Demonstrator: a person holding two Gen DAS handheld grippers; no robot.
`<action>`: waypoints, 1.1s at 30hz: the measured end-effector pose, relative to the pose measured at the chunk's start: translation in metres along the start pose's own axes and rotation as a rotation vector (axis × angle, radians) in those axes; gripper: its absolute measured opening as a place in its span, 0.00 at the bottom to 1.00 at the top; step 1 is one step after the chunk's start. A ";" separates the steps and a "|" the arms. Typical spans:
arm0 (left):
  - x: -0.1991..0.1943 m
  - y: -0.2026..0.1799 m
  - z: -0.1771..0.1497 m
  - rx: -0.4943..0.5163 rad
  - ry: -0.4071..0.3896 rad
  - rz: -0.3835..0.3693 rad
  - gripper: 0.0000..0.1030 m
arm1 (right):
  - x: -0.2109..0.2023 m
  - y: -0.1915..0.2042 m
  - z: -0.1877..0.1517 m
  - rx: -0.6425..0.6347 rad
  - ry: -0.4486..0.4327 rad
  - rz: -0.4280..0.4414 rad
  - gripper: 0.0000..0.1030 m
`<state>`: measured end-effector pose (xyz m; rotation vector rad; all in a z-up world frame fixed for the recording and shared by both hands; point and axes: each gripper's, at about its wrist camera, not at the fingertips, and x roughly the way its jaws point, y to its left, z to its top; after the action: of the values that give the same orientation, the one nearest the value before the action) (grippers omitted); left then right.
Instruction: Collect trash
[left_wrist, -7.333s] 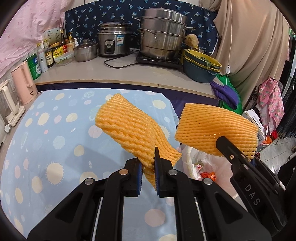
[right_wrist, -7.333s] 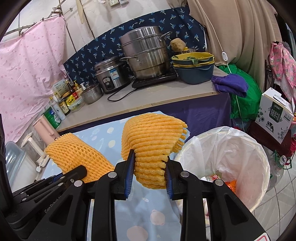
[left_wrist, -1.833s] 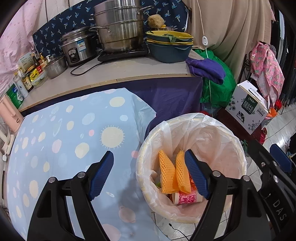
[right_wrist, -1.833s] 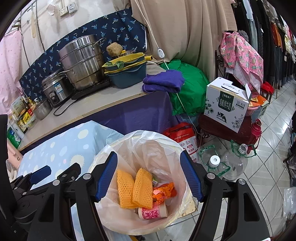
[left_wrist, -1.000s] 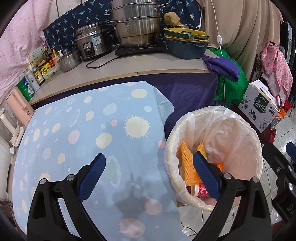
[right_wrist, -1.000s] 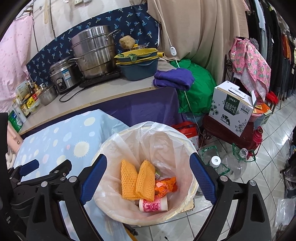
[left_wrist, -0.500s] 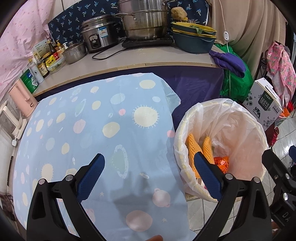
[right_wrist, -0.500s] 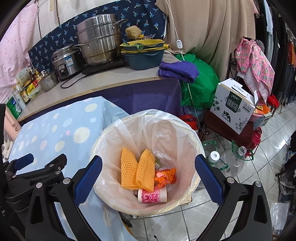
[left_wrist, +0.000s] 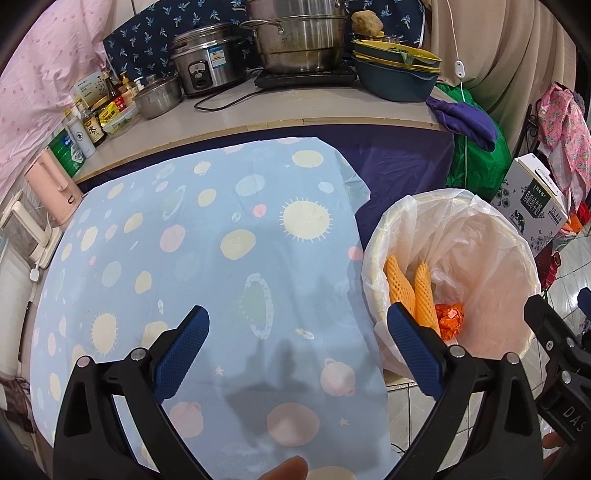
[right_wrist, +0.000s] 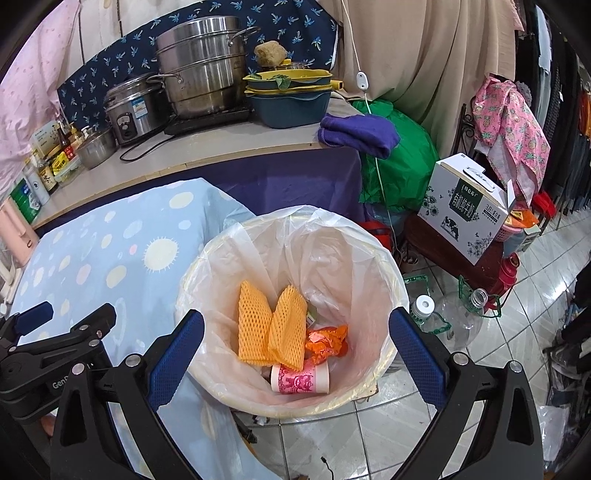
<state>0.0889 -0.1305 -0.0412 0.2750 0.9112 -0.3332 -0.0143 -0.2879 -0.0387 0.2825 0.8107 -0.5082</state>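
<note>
Two orange foam fruit nets (right_wrist: 271, 326) lie inside the bag-lined trash bin (right_wrist: 384, 258), beside an orange wrapper (right_wrist: 327, 341) and a red-printed paper cup (right_wrist: 299, 378). The nets (left_wrist: 406, 291) and the bin (left_wrist: 498, 229) also show in the left wrist view. My right gripper (right_wrist: 295, 354) is open and empty above the bin. My left gripper (left_wrist: 295, 350) is open and empty over the blue polka-dot tablecloth (left_wrist: 192, 243), left of the bin.
A counter (left_wrist: 258, 118) behind the table holds steel pots (left_wrist: 299, 40), a rice cooker (left_wrist: 207, 62), stacked basins (left_wrist: 397, 74), bottles and a purple cloth (left_wrist: 465, 120). On the tiled floor right of the bin stand a milk carton box (right_wrist: 465, 206) and plastic bottles (right_wrist: 458, 314).
Both nets were dropped into the bin. Both grippers have since pulled back and up, and the left one swung left over the table; both stay open.
</note>
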 end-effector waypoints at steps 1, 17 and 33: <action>0.000 0.001 -0.001 0.000 0.002 0.000 0.90 | 0.000 0.000 0.000 -0.002 0.003 0.000 0.94; -0.002 0.003 -0.011 0.019 0.030 0.012 0.90 | -0.003 0.007 -0.001 -0.025 0.015 0.014 0.94; -0.002 0.000 -0.009 0.028 0.030 0.032 0.90 | 0.000 0.009 -0.001 -0.033 0.016 0.014 0.94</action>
<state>0.0815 -0.1269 -0.0452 0.3209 0.9316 -0.3135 -0.0101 -0.2796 -0.0385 0.2621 0.8312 -0.4799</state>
